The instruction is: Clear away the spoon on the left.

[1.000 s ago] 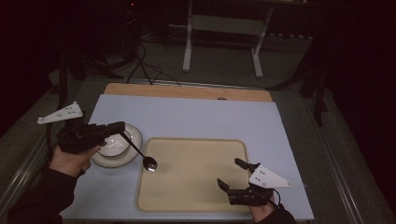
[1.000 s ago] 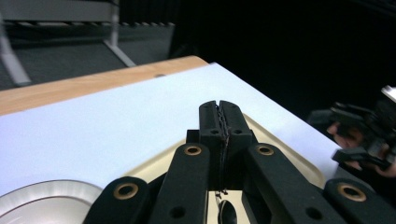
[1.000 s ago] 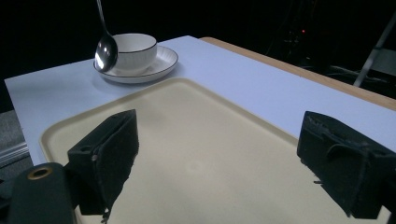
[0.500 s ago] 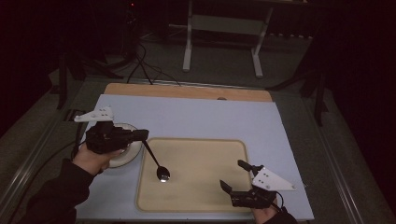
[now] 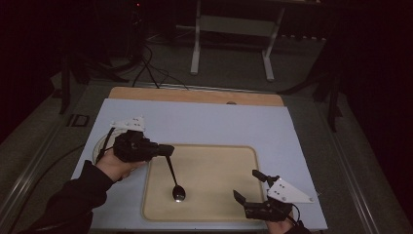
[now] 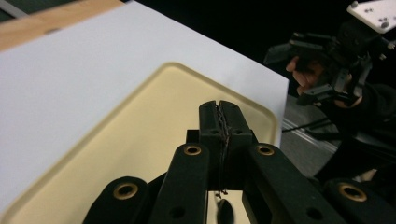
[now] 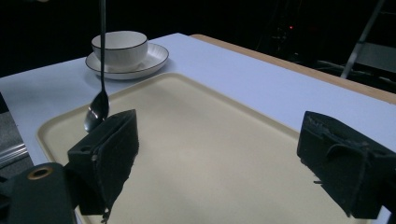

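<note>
A metal spoon point(image 5: 178, 192) hangs bowl-down over the left half of the beige tray point(image 5: 214, 165). My left gripper point(image 5: 167, 150) is shut on the top of its handle, above the tray's left rim. In the left gripper view the jaws point(image 6: 220, 117) are pressed together on the thin handle, and the spoon bowl point(image 6: 225, 211) shows below them. My right gripper point(image 5: 246, 185) stands open at the tray's front right corner, holding nothing. The right gripper view shows its fingers point(image 7: 108, 156) spread wide over the tray point(image 7: 210, 135), with the spoon point(image 7: 96, 110) hanging just beyond the left finger.
A white cup point(image 7: 119, 46) stands on a saucer point(image 7: 152, 58) left of the tray; in the high view the saucer's edge point(image 5: 97, 147) peeks out behind my left hand. A light blue mat point(image 5: 204, 124) covers the wooden tabletop point(image 5: 195, 95). The other gripper point(image 6: 329, 60) is seen from the left gripper view.
My left gripper has carried the spoon rightward, from over the cup and saucer to over the tray's left part. The right gripper has barely moved.
</note>
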Demonstrator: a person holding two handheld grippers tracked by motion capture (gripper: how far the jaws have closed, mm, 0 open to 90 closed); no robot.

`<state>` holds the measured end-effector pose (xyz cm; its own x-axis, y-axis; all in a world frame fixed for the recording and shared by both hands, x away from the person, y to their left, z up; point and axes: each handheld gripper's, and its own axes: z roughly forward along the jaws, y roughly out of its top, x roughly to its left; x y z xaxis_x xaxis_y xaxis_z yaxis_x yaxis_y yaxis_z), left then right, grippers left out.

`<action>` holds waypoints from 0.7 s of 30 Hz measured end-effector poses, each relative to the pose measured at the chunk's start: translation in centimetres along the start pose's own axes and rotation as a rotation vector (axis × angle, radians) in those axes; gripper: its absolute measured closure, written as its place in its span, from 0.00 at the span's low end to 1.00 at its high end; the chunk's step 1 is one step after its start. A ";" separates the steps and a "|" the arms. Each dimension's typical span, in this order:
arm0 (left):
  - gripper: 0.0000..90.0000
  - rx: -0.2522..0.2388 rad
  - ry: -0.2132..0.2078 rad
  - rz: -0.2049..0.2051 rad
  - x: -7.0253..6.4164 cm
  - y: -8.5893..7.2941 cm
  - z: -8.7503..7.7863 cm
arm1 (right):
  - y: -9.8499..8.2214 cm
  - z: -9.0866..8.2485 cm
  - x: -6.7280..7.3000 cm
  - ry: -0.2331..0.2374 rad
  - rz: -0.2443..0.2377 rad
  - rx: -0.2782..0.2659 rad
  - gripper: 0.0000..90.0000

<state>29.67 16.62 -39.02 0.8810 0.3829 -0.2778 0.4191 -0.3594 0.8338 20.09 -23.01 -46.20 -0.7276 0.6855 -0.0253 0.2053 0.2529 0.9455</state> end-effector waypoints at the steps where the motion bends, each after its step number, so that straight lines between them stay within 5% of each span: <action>1: 1.00 0.005 -0.013 -0.003 0.0 0.0 0.3 | 0.0 0.0 0.0 -0.001 0.001 -0.001 0.14; 21: 1.00 0.098 -0.108 -0.005 1.6 -0.3 5.4 | -0.2 -0.3 -0.1 -0.004 0.010 0.005 0.14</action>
<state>32.11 12.77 -42.31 0.8950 0.2929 -0.3364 0.4387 -0.4412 0.7829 19.97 -23.31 -46.30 -0.7228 0.6908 -0.0177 0.2154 0.2495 0.9441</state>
